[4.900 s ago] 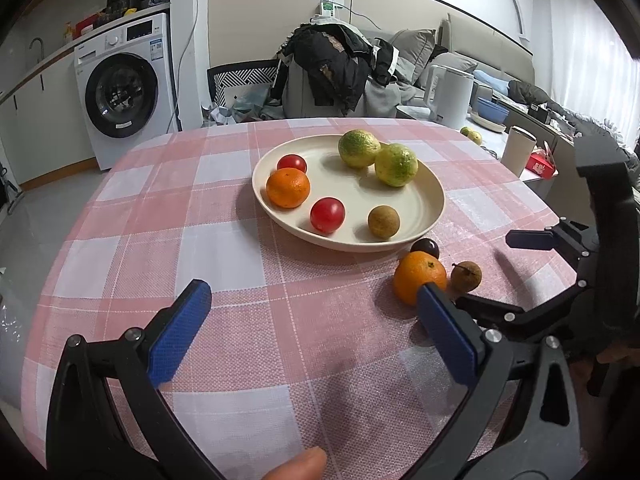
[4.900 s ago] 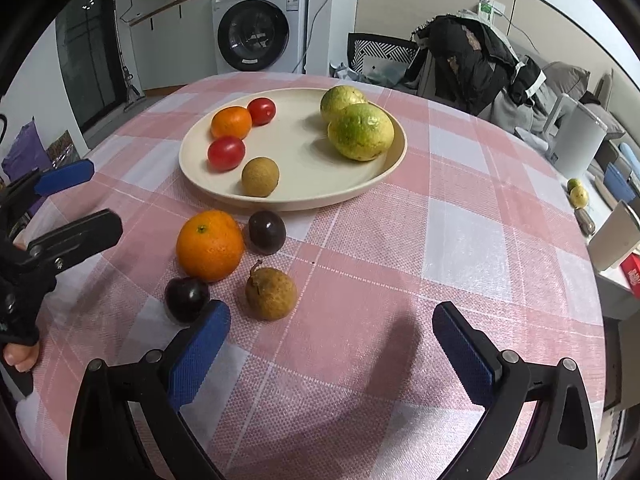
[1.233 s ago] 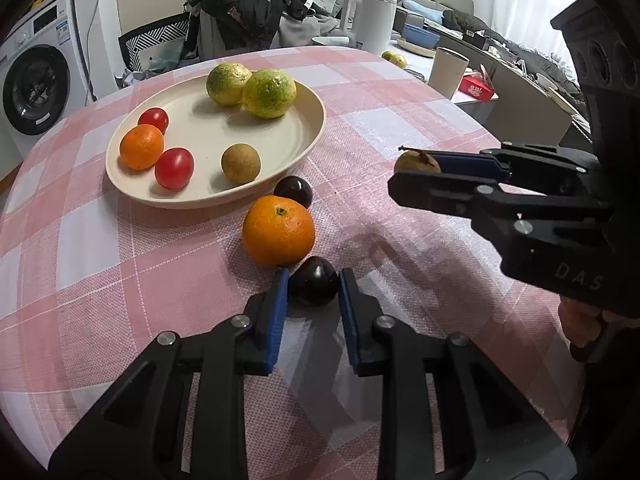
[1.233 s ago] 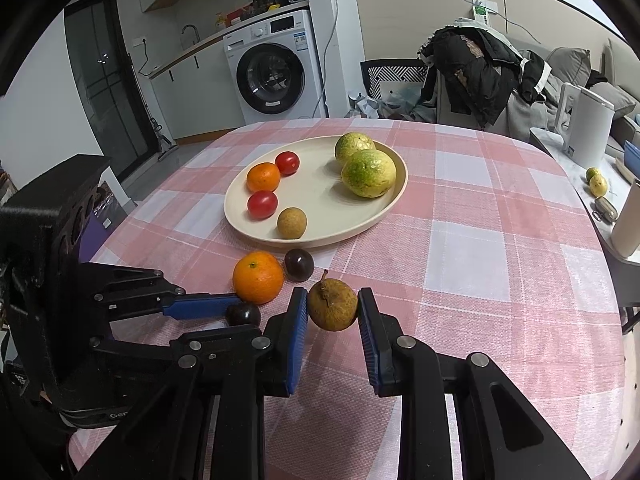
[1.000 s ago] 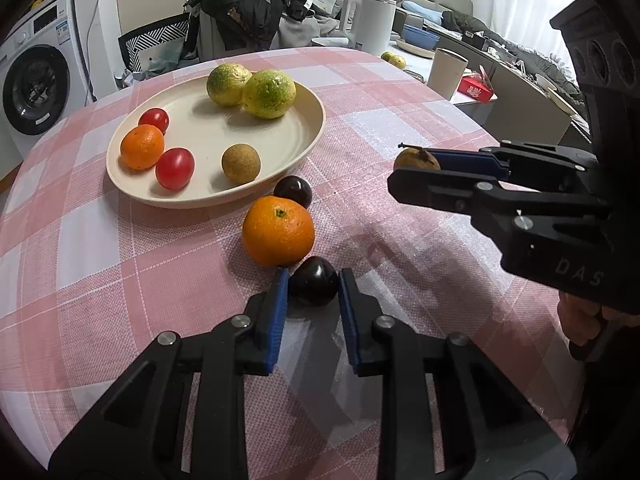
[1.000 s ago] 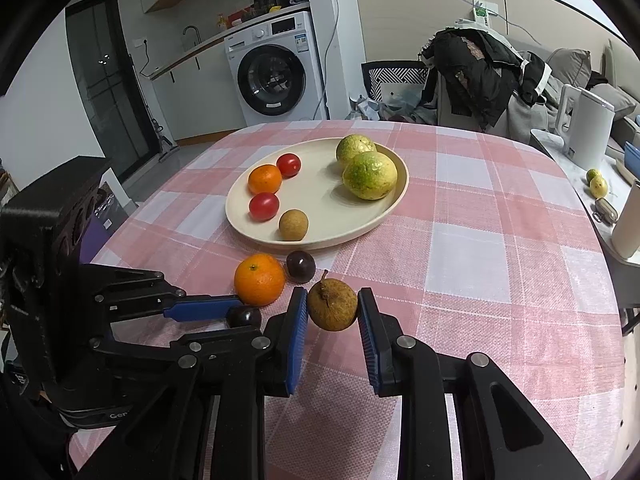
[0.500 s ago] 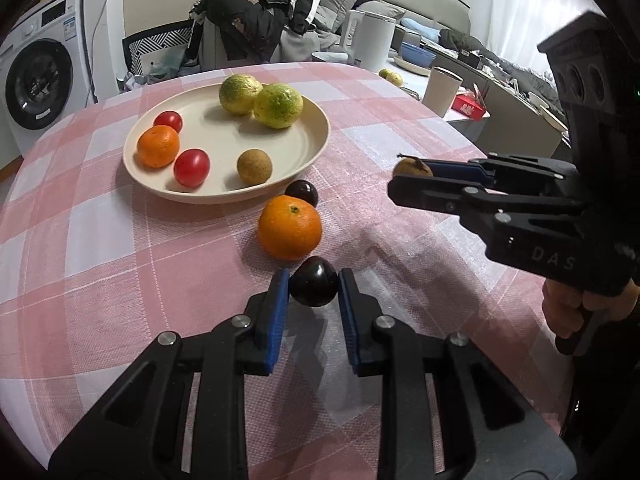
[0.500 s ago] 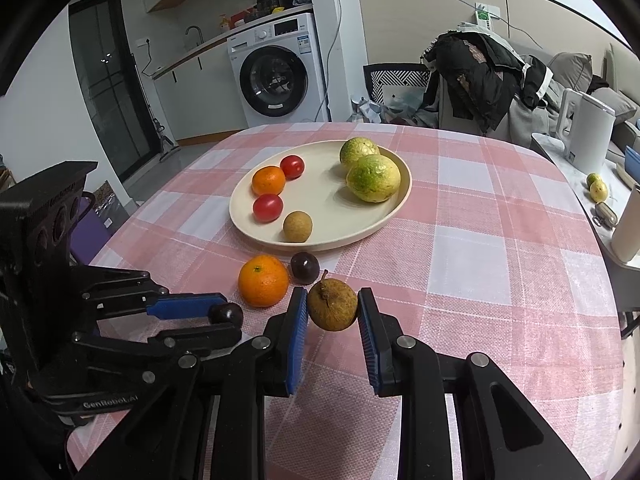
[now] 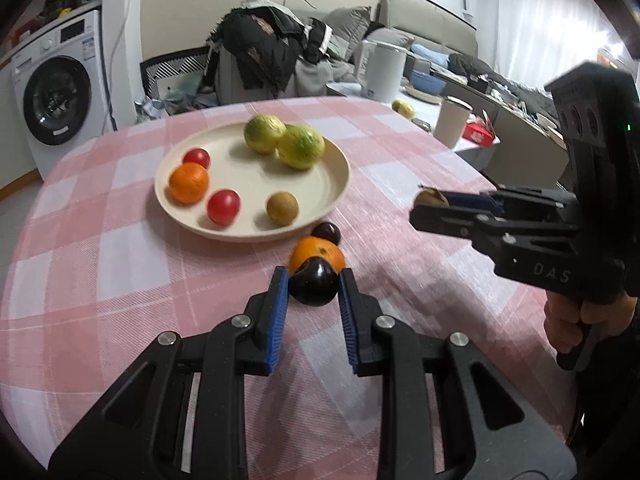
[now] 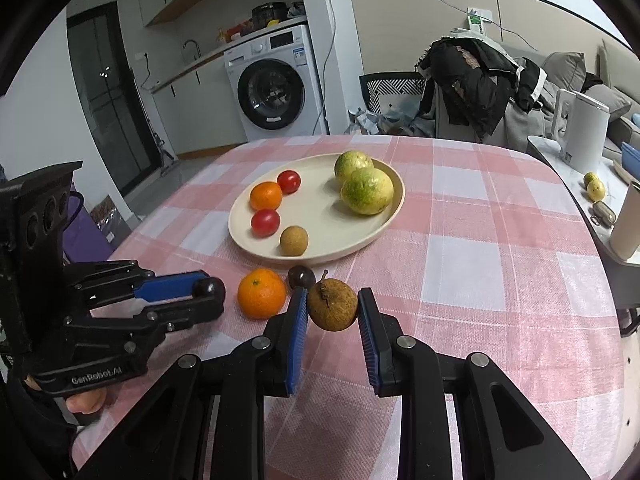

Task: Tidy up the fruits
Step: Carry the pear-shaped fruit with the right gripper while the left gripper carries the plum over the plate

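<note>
Six fruits are lodged on the plate [image 10: 384,224] at frame centre. A plum [image 10: 209,289] is pinched by the left gripper [image 10: 200,290], lower left; an orange [image 10: 262,293] and dark fruit [image 10: 301,277] remain on the cloth; a brown fruit [image 10: 332,305] is pinched by the right gripper [image 10: 333,312].

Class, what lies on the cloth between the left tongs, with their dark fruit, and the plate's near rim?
An orange and a second dark fruit beside it, clearest in the right wrist view; the left tongs grip theirs short of the plate.
</note>
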Demonstrator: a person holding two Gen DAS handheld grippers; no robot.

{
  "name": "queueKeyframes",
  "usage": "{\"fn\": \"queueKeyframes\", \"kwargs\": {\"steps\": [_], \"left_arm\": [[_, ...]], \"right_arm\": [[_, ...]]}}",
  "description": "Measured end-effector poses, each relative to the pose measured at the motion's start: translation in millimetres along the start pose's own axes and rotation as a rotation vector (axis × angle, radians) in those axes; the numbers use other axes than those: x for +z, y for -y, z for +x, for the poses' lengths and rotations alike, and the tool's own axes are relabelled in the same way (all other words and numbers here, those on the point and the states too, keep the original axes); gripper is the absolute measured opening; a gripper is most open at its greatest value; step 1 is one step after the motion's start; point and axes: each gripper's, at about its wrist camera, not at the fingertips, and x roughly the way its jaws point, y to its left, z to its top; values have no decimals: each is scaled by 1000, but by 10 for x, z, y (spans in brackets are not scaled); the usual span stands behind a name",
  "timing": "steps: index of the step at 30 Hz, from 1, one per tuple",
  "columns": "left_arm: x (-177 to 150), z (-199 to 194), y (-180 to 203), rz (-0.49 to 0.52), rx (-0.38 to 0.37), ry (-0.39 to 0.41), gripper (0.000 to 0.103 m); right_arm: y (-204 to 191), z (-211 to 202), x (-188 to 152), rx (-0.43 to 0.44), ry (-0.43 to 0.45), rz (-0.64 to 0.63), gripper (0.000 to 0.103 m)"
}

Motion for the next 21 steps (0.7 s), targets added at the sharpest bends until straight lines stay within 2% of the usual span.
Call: {"fn": "queueKeyframes", "kwargs": {"steps": [5, 9, 21], "left_arm": [[91, -40, -83, -12, 35, 30, 22], [147, -51, -143, -24, 35, 43, 22], [370, -30, -222, -29, 70, 88, 22]], "right_arm": [[34, 13, 43, -23, 7, 20, 26], [17, 22, 106, -44, 11, 4, 26], [-38, 11, 351, -28, 82, -5, 26]]}}
